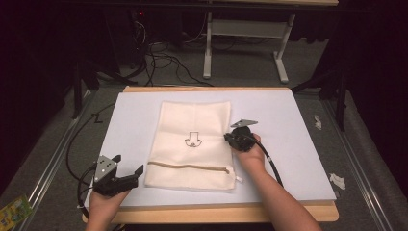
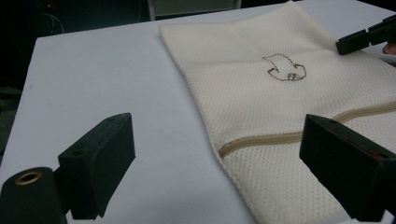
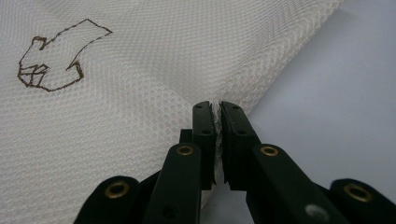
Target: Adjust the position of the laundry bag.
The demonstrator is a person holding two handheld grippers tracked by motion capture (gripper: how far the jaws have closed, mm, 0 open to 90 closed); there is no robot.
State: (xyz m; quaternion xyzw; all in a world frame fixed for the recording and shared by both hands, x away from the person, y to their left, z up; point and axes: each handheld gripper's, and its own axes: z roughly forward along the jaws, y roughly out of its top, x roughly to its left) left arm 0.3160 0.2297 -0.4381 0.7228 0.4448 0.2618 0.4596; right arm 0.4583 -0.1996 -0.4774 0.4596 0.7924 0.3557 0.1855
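Note:
A cream mesh bag (image 1: 192,144) lies flat on the white board (image 1: 288,125), with a brown arrow-like mark (image 1: 192,140) at its middle and a tan zipper (image 1: 187,167) near its front end. My right gripper (image 1: 230,137) is at the bag's right edge, shut on a pinch of the mesh (image 3: 217,109). My left gripper (image 1: 129,169) rests open near the board's front left corner, just left of the bag's zipper end (image 2: 261,142), with nothing between its jaws.
The white board sits on a wooden tabletop (image 1: 216,214). Crumpled paper scraps (image 1: 337,180) lie on the grey floor to the right. A table frame (image 1: 245,43) and cables (image 1: 163,60) stand behind. A green-yellow packet (image 1: 14,209) lies at the front left.

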